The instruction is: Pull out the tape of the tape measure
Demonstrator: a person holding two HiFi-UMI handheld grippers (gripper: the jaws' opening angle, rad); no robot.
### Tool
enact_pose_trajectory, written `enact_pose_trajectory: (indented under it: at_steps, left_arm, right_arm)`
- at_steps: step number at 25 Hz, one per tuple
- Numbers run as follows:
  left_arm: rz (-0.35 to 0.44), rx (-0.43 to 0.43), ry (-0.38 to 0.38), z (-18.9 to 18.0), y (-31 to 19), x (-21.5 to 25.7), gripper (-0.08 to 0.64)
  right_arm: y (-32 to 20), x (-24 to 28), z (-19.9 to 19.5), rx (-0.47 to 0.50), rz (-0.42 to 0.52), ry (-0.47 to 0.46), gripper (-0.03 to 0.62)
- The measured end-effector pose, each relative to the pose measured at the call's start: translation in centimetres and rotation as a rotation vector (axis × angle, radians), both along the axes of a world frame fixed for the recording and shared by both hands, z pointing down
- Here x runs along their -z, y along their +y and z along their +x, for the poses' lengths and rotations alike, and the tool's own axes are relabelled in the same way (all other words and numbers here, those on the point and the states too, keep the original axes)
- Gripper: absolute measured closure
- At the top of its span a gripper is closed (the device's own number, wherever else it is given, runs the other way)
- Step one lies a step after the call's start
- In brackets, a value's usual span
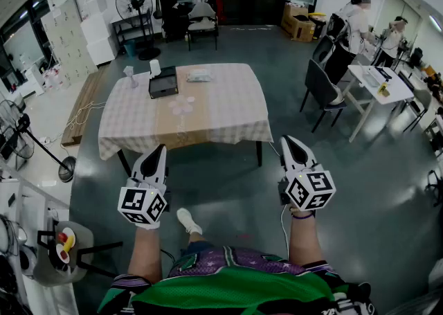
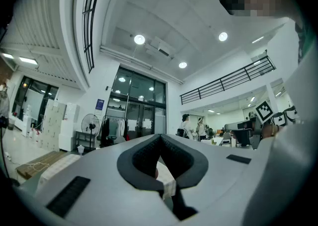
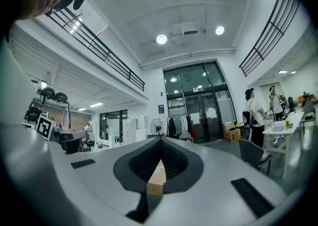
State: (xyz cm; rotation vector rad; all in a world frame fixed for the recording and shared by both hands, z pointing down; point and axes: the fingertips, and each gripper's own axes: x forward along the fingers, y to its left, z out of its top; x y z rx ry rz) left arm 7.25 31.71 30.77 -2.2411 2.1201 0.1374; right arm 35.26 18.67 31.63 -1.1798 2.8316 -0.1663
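Note:
I stand a few steps back from a table [image 1: 214, 109] covered with a checked cloth with a tan strip. On it lie a black tray [image 1: 163, 85], a white cup [image 1: 155, 67] and some small flat items; I cannot pick out a tape measure among them. My left gripper [image 1: 160, 149] and right gripper [image 1: 286, 140] are held out in the air short of the table's near edge, both shut with nothing between the jaws. In the left gripper view the left gripper [image 2: 160, 136] points level across the room. The right gripper [image 3: 161, 141] does the same in its own view.
A dark chair [image 1: 320, 88] stands right of the table. Two people work at a white desk [image 1: 377, 85] at the far right. A standing fan [image 1: 135, 2] and a chair [image 1: 201, 24] are behind the table. A fan stand [image 1: 41, 144] and a cart [image 1: 59, 251] are at my left.

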Motion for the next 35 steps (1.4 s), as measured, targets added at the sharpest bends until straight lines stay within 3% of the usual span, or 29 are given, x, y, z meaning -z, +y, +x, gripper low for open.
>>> enact_pose_trajectory:
  at_steps: [14,35]
  left_arm:
    - [0.009,-0.019,-0.012,2.7,-0.2,0.8,0.537]
    - [-0.005,-0.020,-0.011,3.6,0.9,0.4,0.537]
  right_arm:
    - [0.7,0.5,2.9,-0.026,0.008,0.000,0.588]
    - [2.5,-0.1,2.8,0.020,0.000,-0.032,0.586]
